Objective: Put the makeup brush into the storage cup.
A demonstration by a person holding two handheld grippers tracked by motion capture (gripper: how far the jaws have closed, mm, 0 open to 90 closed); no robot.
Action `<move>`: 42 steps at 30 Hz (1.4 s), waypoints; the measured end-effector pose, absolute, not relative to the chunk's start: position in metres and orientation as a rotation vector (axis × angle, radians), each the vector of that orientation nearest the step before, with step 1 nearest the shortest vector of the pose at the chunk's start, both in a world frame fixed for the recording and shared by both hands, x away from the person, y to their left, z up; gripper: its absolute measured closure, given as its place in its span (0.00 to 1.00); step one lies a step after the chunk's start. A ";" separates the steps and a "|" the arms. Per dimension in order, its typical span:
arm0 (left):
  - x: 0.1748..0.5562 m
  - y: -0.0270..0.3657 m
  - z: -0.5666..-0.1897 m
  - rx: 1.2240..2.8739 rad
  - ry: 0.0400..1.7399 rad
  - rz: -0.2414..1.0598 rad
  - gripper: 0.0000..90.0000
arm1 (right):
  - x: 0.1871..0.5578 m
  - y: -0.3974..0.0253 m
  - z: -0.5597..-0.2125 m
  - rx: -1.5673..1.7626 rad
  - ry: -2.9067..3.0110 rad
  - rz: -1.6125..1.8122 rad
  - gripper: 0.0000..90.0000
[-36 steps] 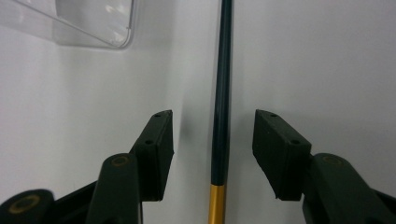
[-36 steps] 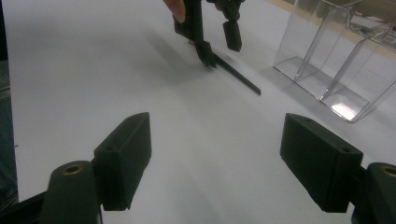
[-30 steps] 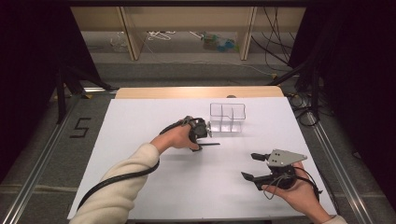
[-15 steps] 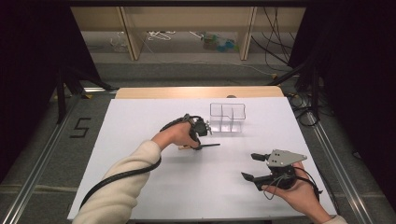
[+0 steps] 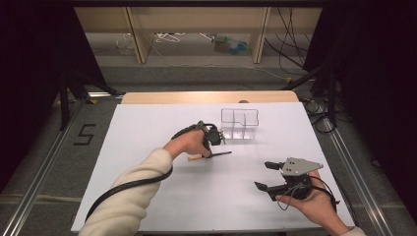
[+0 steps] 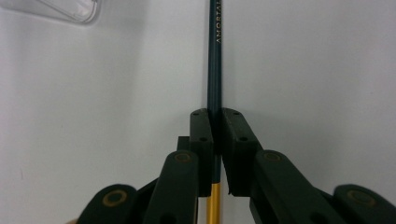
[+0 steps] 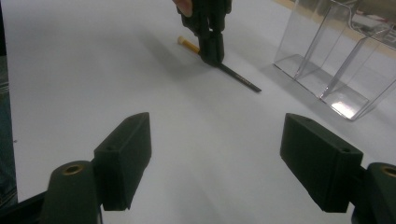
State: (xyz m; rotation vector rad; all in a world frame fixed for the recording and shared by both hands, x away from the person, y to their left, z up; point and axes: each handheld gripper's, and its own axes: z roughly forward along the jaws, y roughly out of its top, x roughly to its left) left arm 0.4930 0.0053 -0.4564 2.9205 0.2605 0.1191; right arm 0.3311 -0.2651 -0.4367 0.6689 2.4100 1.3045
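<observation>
Now the left gripper [image 5: 212, 150] has clamped its jaws on the slim dark pencil with a wooden end [image 5: 216, 155], just before the clear plastic divided organiser [image 5: 239, 124], ready to lift; right gripper [image 5: 268, 176] waits, jaws wide, empty

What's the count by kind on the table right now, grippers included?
Pencil: 1, clamped in the left gripper
Clear compartment organizer: 1
Grippers: 2, the right gripper with its fingers apart
Total: 4
</observation>
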 end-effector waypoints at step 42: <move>0.451 0.015 -0.422 2.942 -0.038 0.244 0.92 | 0.335 -0.262 -0.440 0.653 2.414 1.317 0.30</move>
